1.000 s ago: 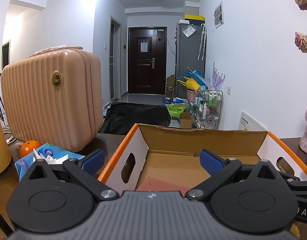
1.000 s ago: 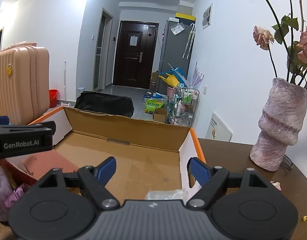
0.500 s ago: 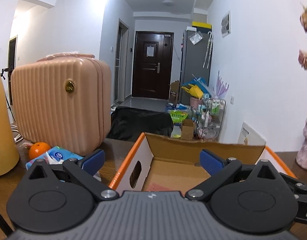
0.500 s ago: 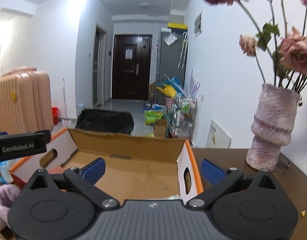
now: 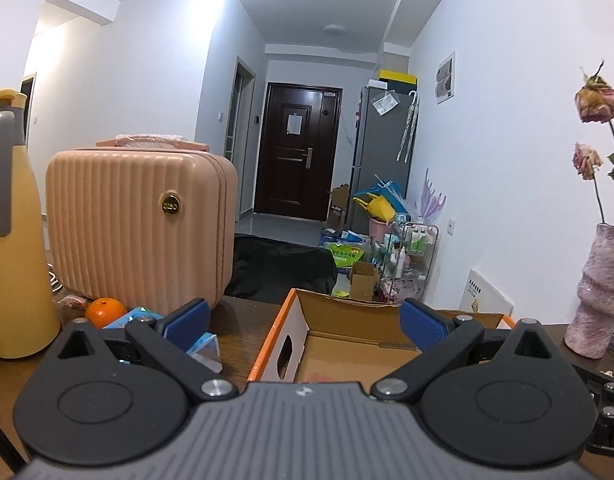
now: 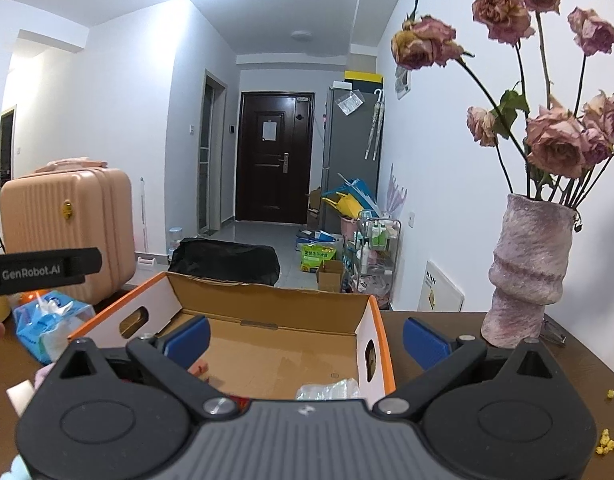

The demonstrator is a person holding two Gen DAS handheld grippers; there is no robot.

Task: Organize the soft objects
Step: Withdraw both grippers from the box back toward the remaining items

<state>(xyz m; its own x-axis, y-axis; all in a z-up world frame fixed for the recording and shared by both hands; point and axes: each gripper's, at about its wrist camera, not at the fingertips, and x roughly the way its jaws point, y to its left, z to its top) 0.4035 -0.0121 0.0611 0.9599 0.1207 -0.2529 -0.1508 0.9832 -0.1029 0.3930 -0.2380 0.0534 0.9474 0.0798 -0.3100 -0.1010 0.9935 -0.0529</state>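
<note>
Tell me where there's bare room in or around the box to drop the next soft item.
Most of the cardboard box floor is bare toward its far wall; a clear bag and small reddish bits crowd the near edge. The table strip between box and vase is free. Left of the box, tissue pack, orange and suitcase crowd it.

box point(image 6: 377, 332) orange rim, white sides | suitcase point(image 5: 139, 224) pink, ribbed | vase point(image 6: 527, 276) mauve, poss. speckled

My dark wooden worktop point(image 6: 435, 322) carries the open cardboard box point(image 6: 267, 334). Left of the box sit a tissue pack point(image 6: 47, 322), an orange point(image 5: 104, 311), a pink case point(image 5: 141, 230) and a yellow flask point(image 5: 13, 240); right of it, a vase point(image 6: 525, 272) and yellow crumbs point(image 6: 609, 442).
</note>
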